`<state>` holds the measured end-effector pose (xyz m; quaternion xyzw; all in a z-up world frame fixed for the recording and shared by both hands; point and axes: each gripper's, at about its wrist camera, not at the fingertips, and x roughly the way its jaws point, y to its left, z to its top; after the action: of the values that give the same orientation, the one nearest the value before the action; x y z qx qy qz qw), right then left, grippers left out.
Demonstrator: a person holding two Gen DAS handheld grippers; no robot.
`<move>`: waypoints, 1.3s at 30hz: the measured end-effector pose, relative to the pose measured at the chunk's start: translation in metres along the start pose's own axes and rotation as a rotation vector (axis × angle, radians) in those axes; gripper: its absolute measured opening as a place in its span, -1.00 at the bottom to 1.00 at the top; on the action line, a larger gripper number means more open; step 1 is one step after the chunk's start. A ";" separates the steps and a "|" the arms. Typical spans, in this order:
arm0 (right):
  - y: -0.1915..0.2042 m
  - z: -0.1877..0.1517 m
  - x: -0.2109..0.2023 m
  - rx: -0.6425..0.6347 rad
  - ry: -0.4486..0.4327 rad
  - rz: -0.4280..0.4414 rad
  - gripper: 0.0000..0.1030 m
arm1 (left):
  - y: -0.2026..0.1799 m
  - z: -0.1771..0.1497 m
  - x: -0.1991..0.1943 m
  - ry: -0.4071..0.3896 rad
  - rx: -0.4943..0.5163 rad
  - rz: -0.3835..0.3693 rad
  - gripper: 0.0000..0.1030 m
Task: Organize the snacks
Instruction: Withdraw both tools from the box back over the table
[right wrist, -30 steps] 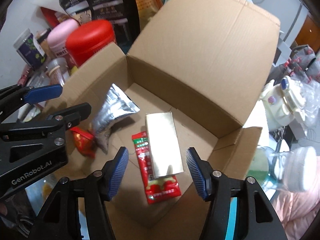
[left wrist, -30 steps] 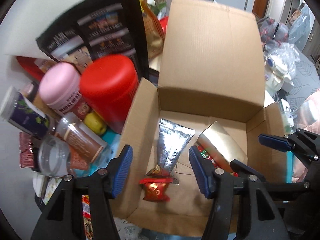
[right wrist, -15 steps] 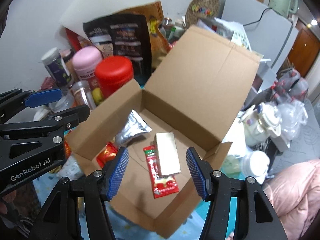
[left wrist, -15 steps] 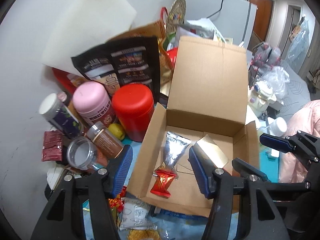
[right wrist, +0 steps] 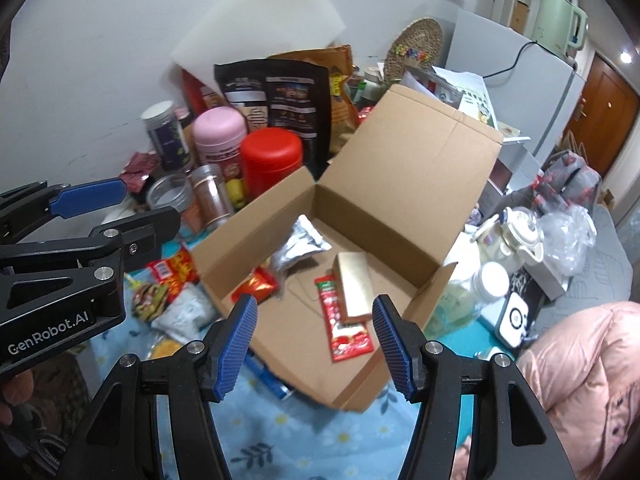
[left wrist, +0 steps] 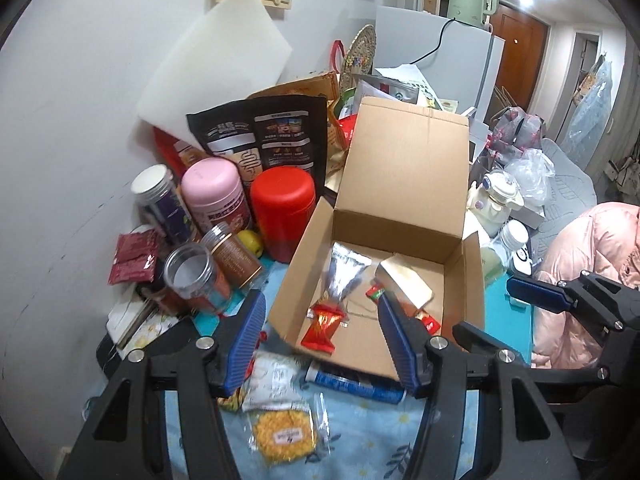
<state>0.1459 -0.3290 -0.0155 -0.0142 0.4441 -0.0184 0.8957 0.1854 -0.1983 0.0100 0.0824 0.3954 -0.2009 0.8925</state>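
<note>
At the far left we see flat maroon sachets [left wrist: 134,258] against the wall, then a clear plastic jar [left wrist: 188,276] lying on its side and a brown spice jar [left wrist: 234,258] with a ridged cap. Behind them stand a dark printed can [left wrist: 162,204], a smooth pink canister [left wrist: 216,196] and a glossy red canister [left wrist: 282,210], with a small yellow fruit [left wrist: 250,240] tucked between them. A matte black pouch [left wrist: 260,136] leans on a white foam sheet [left wrist: 218,52] behind.

Our left tool [left wrist: 320,342] hangs over the near edge of the table [left wrist: 360,432], which wears a blue flowered cloth; its ribbed blue pads stand moderately apart with nothing between them. Below it lie loose snacks: a white crinkled packet [left wrist: 272,380] and a clear bag of yellow kernels [left wrist: 282,434].

In the middle sits the open cardboard box [right wrist: 404,184], corrugated, its lid flap upright. Inside it, left to right: a shiny red candy wrapper [right wrist: 256,286], a creased silver foil pouch [right wrist: 300,246], a long red sachet [right wrist: 344,328] and a gold rectangular packet [right wrist: 354,290] resting partly on that sachet.

Our right tool [right wrist: 314,344] hovers above the box's near side, pads likewise moderately apart and empty.

To the right stand a cream teapot [right wrist: 516,236], crumpled plastic bags [right wrist: 568,236] and a pink quilted sleeve [right wrist: 584,380].
</note>
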 end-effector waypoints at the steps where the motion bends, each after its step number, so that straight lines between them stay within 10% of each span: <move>1: 0.003 -0.004 -0.004 -0.002 -0.003 0.006 0.17 | 0.001 -0.003 -0.004 0.000 -0.003 0.003 0.13; 39: 0.124 -0.139 -0.009 -0.119 0.090 0.177 0.20 | 0.081 -0.184 -0.056 0.159 -0.241 0.137 0.13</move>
<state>0.0325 -0.2064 -0.0972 -0.0272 0.4839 0.0867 0.8704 0.0616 -0.0524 -0.0734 0.0174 0.4793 -0.0834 0.8735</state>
